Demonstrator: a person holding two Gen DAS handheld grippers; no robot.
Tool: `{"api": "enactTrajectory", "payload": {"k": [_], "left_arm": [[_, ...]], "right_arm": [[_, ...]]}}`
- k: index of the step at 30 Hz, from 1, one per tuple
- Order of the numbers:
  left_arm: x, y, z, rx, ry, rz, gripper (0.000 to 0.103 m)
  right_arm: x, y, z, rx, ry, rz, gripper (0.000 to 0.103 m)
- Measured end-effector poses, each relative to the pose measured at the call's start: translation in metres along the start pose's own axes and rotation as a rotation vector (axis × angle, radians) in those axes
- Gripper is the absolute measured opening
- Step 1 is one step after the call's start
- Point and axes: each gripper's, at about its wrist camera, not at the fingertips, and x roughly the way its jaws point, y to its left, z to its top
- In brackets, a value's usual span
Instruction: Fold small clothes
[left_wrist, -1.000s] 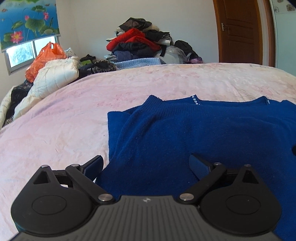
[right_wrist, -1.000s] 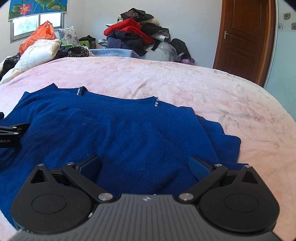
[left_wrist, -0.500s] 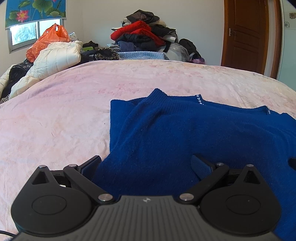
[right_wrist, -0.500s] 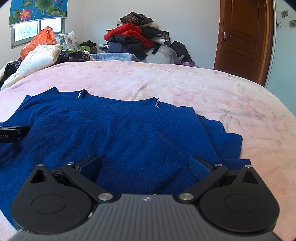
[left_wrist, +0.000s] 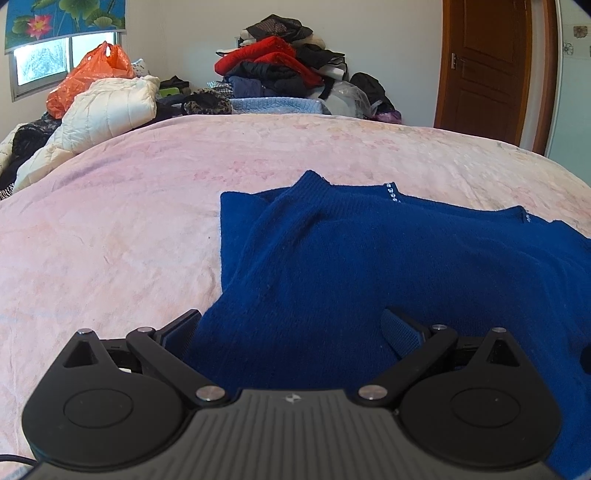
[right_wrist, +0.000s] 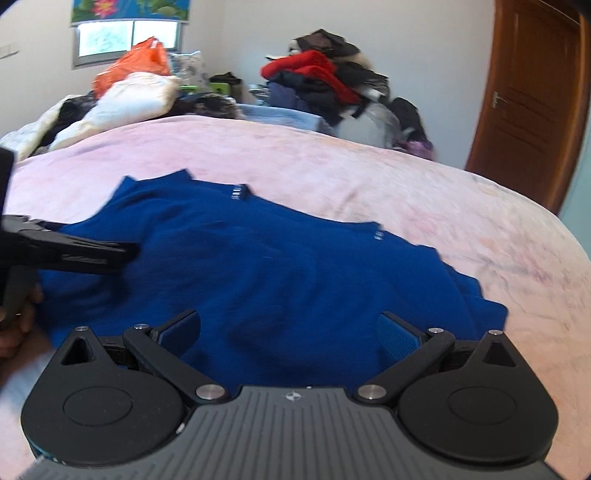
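A dark blue knitted sweater (left_wrist: 388, 266) lies spread on the pink bedspread (left_wrist: 110, 236), neckline with small beads toward the far side and a sleeve folded under at its left edge. My left gripper (left_wrist: 291, 328) stands open over the sweater's near left part, nothing between its fingers. In the right wrist view the same sweater (right_wrist: 280, 273) fills the middle, and my right gripper (right_wrist: 290, 328) is open above its near hem, holding nothing. The left gripper (right_wrist: 70, 251) shows there at the left edge, held by a hand (right_wrist: 14, 325).
A heap of clothes (left_wrist: 291, 62) and a light blue knit (left_wrist: 273, 107) sit beyond the bed's far edge. A white quilted jacket (left_wrist: 99, 114) and an orange plastic bag (left_wrist: 88, 74) lie far left. A brown door (left_wrist: 491, 66) stands at the right.
The right gripper has swung and tilted leftward, blurring its view and bringing the left gripper and the hand into sight. The left view has pulled back slightly. Both grippers remain open.
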Motion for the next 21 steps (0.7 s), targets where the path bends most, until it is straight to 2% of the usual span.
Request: {"api": "enactTrajectory", "payload": {"k": [4,12,21], "left_arm": [[-0.006,0.007,-0.003,0.0,0.029,-0.024,0.103],[-0.013,0.017,-0.002,-0.02,0.076,-0.052,0.103],[-0.023,0.023,-0.003,-0.017,0.093,-0.063,0.103]], "right_arm": [[-0.007,0.019,0.002,-0.035,-0.017,0.034,0.103],[-0.008,0.052,0.001,-0.104,0.014,0.076,0.102],[-0.015,0.082,-0.002,-0.189,0.01,0.075,0.102]]}}
